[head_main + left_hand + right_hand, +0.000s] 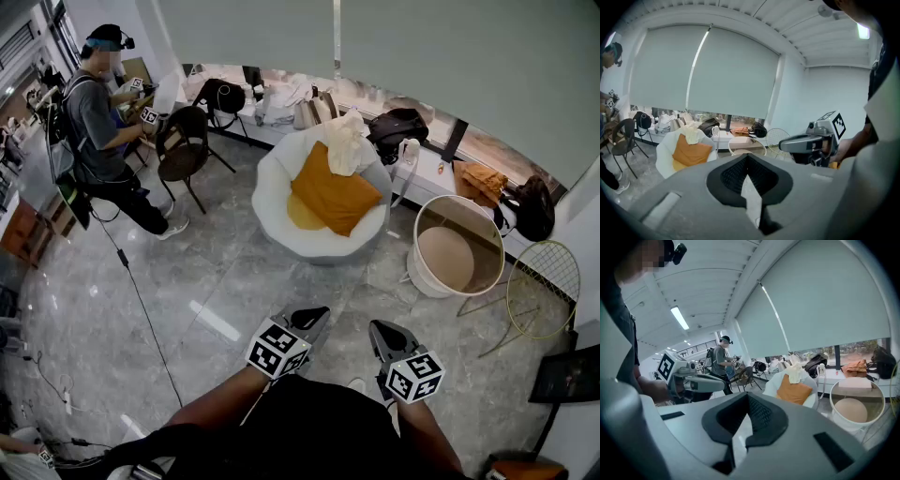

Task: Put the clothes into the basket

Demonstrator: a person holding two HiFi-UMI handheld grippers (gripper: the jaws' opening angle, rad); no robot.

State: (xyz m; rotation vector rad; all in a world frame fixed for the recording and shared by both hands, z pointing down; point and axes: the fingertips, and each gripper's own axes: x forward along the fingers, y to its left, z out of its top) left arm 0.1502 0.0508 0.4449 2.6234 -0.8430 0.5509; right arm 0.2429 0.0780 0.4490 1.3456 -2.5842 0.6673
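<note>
Task not started as far as the views show. Left gripper [314,315] and right gripper [382,329] are both held low near the person's body, well apart from any clothing. Jaws on both pressed together at the tips, nothing between them in either gripper view.

Clothes: cream garment [349,141] draped over the back of the white round chair [272,202], orange fabric [333,197] lying in the seat below it (garment or cushion, can't tell), a yellow piece [302,214] tucked under that. More orange cloth [483,178] on the window ledge to the right.

White basket [419,272] stands on the floor just right of the chair; its bare beige bottom shows, no clothes in it.

Left to do, by my read: everything, i.e. walk up, grab each garment, drop into basket
</note>
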